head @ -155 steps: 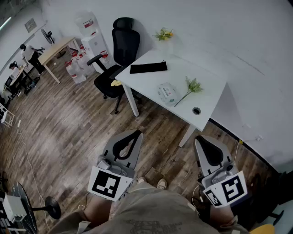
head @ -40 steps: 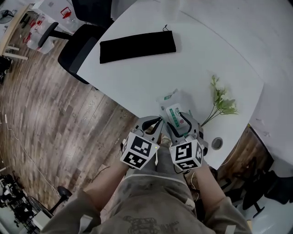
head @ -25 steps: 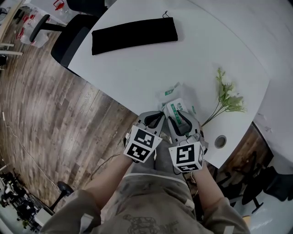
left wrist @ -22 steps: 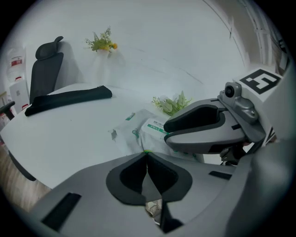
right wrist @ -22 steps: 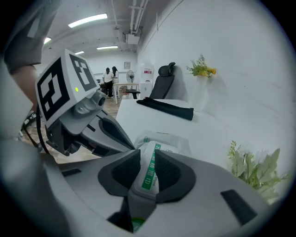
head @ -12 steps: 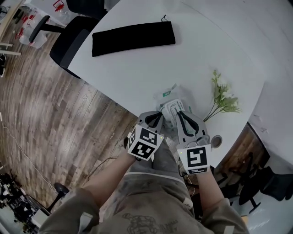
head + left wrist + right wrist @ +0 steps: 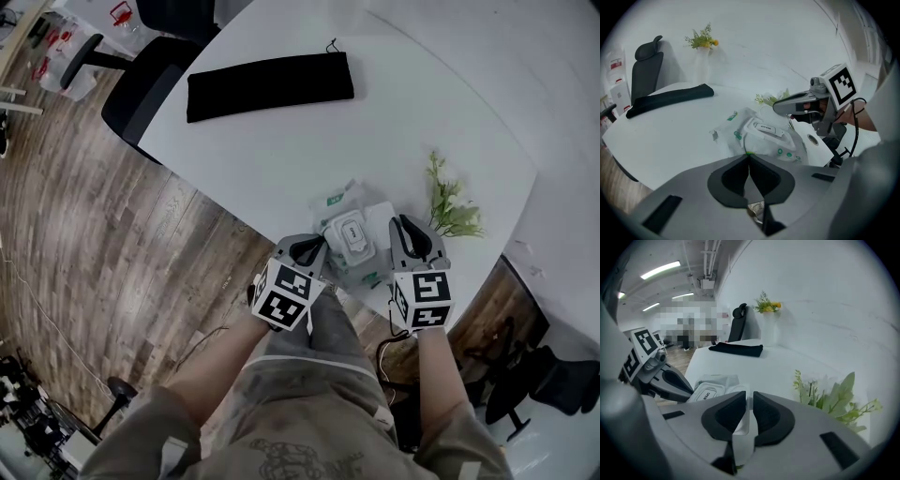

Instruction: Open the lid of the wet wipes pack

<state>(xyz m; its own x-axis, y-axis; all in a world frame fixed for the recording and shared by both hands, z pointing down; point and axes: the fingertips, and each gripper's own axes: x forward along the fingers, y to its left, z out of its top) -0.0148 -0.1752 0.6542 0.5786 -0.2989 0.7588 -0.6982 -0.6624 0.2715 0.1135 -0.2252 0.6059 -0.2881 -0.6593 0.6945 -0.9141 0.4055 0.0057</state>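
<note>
Furthest left, a wooden floor [image 7: 84, 234] and a black office chair [image 7: 141, 84] lay beyond the far left edge of the white table [image 7: 281, 159]. A long black pouch [image 7: 270, 84] lay flat on the far left part of the tabletop, well apart from everything else. At the near edge, the left gripper [image 7: 317, 244] pointed down and away from the person, and its own view showed the jaws drawn together with the near left edge of the wet wipes pack [image 7: 349, 234] pinched between their tips. The pack rested on the table close to the near edge, between the two grippers, its crinkled white wrapper spread out to the far left and a rounded white panel printed OPEN showing on its top. Just right of that panel, a white lid flap [image 7: 380, 223] stood lifted off the top of the pack and reached across to the right gripper [image 7: 403, 222]. That gripper's own view showed its jaws only narrowly apart and opening, with the flap lying in the slim gap between the dark pads. A green plant sprig [image 7: 448, 208] with pale leaves lay on the table just right of the right gripper, near the far right edge, apart from the pack.
</note>
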